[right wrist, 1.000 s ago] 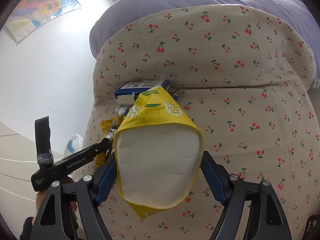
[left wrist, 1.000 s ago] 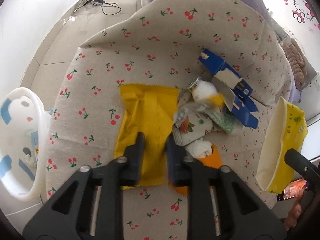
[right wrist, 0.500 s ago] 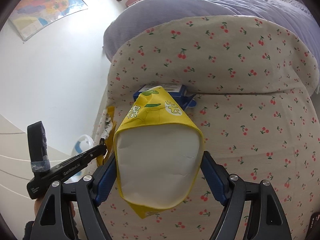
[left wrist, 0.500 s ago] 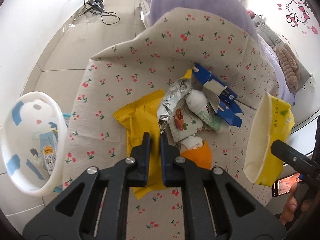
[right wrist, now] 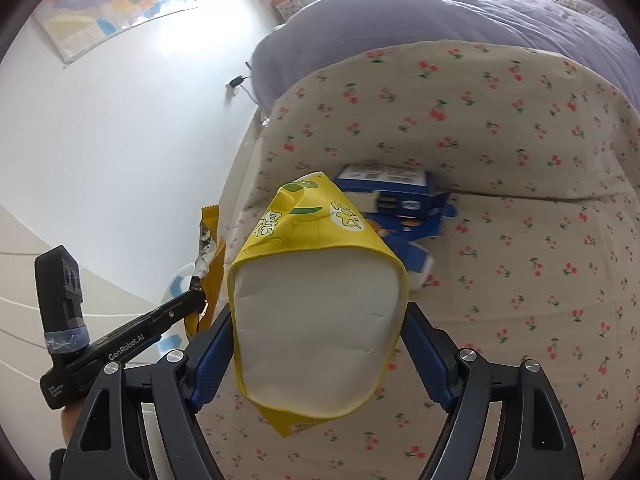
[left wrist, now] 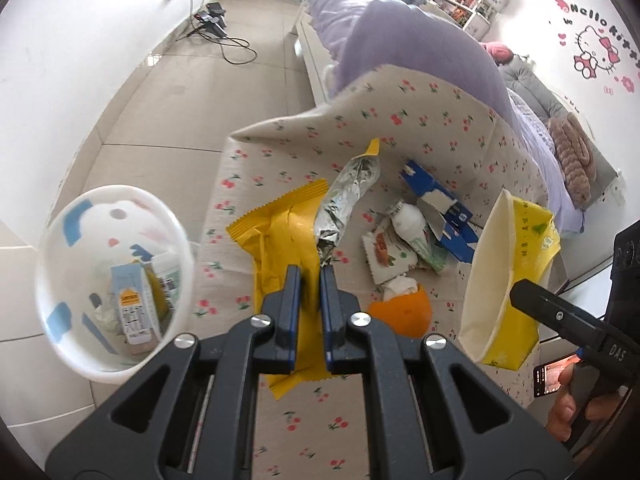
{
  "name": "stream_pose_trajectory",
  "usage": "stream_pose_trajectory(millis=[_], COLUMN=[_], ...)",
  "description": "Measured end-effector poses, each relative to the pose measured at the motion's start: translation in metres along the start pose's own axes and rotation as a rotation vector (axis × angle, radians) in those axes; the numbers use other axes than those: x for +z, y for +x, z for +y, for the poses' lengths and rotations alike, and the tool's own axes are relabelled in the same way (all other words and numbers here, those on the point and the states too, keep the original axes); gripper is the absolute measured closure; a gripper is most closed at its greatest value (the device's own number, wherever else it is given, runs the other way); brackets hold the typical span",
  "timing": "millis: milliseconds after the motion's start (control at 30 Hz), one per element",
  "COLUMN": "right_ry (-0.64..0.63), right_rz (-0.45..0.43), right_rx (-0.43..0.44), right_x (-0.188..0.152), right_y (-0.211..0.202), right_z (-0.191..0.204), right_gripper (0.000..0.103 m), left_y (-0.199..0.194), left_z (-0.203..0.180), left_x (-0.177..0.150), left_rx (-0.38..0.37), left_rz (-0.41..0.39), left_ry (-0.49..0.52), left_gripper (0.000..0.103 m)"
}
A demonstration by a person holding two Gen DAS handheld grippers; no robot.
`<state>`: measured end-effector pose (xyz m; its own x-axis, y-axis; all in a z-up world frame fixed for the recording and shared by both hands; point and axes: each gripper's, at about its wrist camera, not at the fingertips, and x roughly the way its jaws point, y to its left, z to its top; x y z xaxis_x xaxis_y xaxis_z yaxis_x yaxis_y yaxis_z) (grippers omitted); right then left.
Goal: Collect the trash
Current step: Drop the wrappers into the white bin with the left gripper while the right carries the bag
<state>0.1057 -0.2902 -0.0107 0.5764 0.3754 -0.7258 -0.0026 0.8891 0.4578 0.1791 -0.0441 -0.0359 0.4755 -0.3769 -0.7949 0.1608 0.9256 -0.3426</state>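
Now the left gripper [left wrist: 310, 276] is clenched on a yellow wrapper [left wrist: 280, 252], which is lifted off the cherry-print cover [left wrist: 420, 120]; a second ago its jaws stood apart over the wrapper lying flat, and they have just been closing. A crumpled foil wrapper [left wrist: 348, 200], which lay low in the heap before, is raised along with it, its lower end just at the fingertips; whether it is pinched too cannot be told. The white bin [left wrist: 108, 304], cut off at the left edge earlier, is seen whole on the floor at the near left, with cartons inside. Left on the cover are a blue carton [left wrist: 440, 204], a small white bottle [left wrist: 408, 220], a printed packet [left wrist: 384, 252] and a piece of orange peel [left wrist: 404, 312], heaped together.

The right gripper [right wrist: 320, 328] is unchanged: a squashed yellow paper cup [right wrist: 316, 312] is grasped between its wide-set pads, mouth toward the camera. Much of the heap is hidden behind the cup in the right wrist view, where only part of the blue carton is made out. A hand [left wrist: 568, 412] is cut off at the right edge.
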Motion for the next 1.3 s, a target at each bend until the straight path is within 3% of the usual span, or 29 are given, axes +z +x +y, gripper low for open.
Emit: stream_pose_trajectory(millis=[500, 833, 867, 933, 967, 1000, 1133, 1200, 1300], right_ry=[-0.047, -0.079, -0.081, -0.085, -0.086, -0.088, -0.092, -0.097, -0.105], right_rz=[0.045, 0.097, 0.101, 0.111, 0.115, 0.119, 0.138, 0.145, 0.154], right_rx=[0.065, 0.102, 0.106, 0.11, 0.11, 0.11, 0.11, 0.108, 0.107], right_x=[0.001, 0.0, -0.001, -0.003, -0.001, -0.002, -0.003, -0.004, -0.007], right_y=[0.041, 0.086, 0.09, 0.096, 0.098, 0.102, 0.118, 0.125, 0.136], right_z=[0.066, 0.112, 0.116, 0.125, 0.125, 0.128, 0.14, 0.146, 0.151], right_gripper=[0.022, 0.022, 0.022, 0.022, 0.022, 0.022, 0.022, 0.022, 0.022], left_y=[-0.042, -0.043, -0.043, -0.041, -0.04, -0.041, -0.051, -0.057, -0.062], left_z=[0.087, 0.132, 0.134, 0.141, 0.144, 0.147, 0.153, 0.159, 0.165], left_x=[-0.007, -0.009, -0.008, -0.007, -0.007, -0.008, -0.012, -0.017, -0.024], left_rx=[0.082, 0.156, 0.172, 0.209, 0.233, 0.252, 0.293, 0.3, 0.311], left_rz=[-0.061, -0.073, -0.074, -0.057, -0.041, -0.033, -0.056, -0.061, -0.065], left_ry=[-0.134, -0.211, -0.22, -0.249, -0.268, -0.283, -0.293, -0.304, -0.304], left_gripper=[0.092, 0.091, 0.082, 0.052, 0.026, 0.018, 0.013, 0.0, 0.0])
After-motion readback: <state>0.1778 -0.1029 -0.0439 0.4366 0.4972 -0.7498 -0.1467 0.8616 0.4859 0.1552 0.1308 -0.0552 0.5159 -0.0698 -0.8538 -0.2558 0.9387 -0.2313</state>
